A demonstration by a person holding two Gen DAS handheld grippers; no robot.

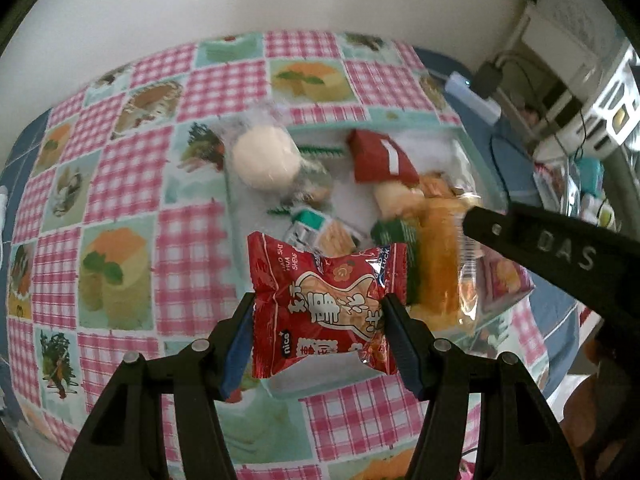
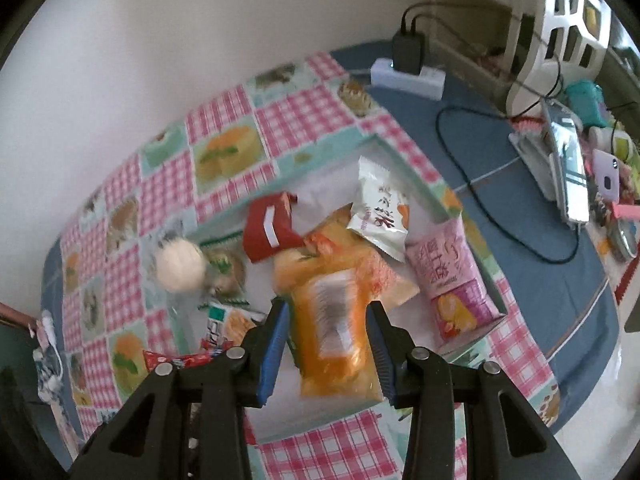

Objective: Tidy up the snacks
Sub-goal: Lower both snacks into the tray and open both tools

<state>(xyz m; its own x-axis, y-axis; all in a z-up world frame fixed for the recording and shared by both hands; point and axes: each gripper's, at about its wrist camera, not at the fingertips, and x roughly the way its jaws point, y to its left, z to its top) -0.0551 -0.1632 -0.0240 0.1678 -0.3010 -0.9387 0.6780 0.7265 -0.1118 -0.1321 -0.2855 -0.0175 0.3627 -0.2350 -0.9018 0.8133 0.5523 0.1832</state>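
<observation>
Snacks lie heaped in the tray (image 2: 440, 204) on the desk, while left gripper (image 1: 318, 312) jaws clamp a red packet (image 1: 320, 304) and right gripper (image 2: 328, 320) jaws pinch an orange bag (image 2: 336, 320), both held above the tray, likely for dropping in.

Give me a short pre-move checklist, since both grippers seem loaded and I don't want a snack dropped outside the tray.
1. Left gripper clamps the red foil peanut snack packet: ok.
2. Right gripper holds the orange clear-wrapped cake packet between its pads: ok.
3. Both packets hang over the shallow white tray with a teal rim: ok.
4. Free white tray floor below the red packet: cannot tell, it hides that spot.
5. Pink chip bag inside the tray: not ok, leaning on the rim.
</observation>
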